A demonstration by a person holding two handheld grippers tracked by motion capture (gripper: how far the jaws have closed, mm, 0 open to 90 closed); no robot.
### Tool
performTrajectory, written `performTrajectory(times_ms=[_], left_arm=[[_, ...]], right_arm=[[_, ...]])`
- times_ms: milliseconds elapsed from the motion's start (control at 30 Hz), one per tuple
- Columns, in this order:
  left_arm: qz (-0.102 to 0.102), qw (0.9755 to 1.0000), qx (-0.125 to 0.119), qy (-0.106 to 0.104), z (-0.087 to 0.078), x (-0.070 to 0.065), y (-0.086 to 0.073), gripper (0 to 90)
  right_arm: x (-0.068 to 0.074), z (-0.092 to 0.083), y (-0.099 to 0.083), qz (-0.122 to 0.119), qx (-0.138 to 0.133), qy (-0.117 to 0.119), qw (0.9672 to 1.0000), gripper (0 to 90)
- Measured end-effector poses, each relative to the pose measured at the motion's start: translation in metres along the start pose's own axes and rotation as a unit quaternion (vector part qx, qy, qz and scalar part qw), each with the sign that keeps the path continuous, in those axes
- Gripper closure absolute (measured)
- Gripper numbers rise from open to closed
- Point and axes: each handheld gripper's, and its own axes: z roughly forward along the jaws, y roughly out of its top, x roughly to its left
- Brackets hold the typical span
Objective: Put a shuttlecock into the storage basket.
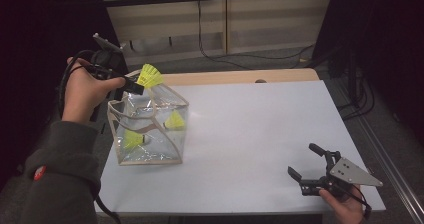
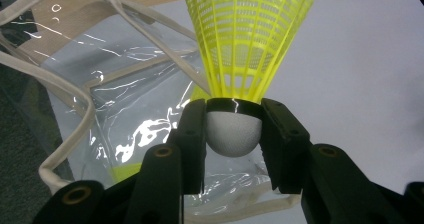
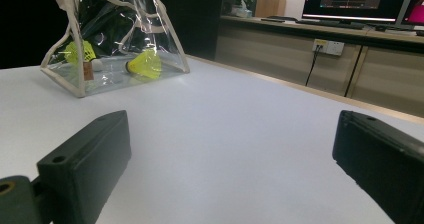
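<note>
Right now I am gripping a yellow shuttlecock (image 2: pixel 234 134) by its white cork in the left gripper (image 2: pixel 234 129), just above the clear bag (image 1: pixel 150 149) beneath it; no lettering is showing anywhere readable. My right gripper (image 1: pixel 307 164) is gaping, holding nothing.

I see a yellow shuttlecock (image 2: pixel 248 39) with a white cork base, skirt fanning upward, gripped at the cork above the open top of my clear bag (image 1: pixel 165 156). Standing at the table's left, the bag has beige trim and two more yellow shuttlecocks (image 1: pixel 175 120) inside.
</note>
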Motion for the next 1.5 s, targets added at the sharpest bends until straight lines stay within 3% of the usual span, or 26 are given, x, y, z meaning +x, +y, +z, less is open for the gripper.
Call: performTrajectory(times_ms=[500, 1500], left_arm=[[-0.018, 0.9997, -0.003, 0.015, 0.0, 0.009, -0.005, 64.5], [-0.031, 0.9989, -0.002, 0.034, 0.001, 0.017, -0.009, 64.4]], right_arm=[[0.0, 0.0, 0.0, 0.0, -0.003, -0.002, 1.0, 1.9], [0.0, 0.0, 0.0, 0.0, -0.002, -0.001, 1.0, 1.9]])
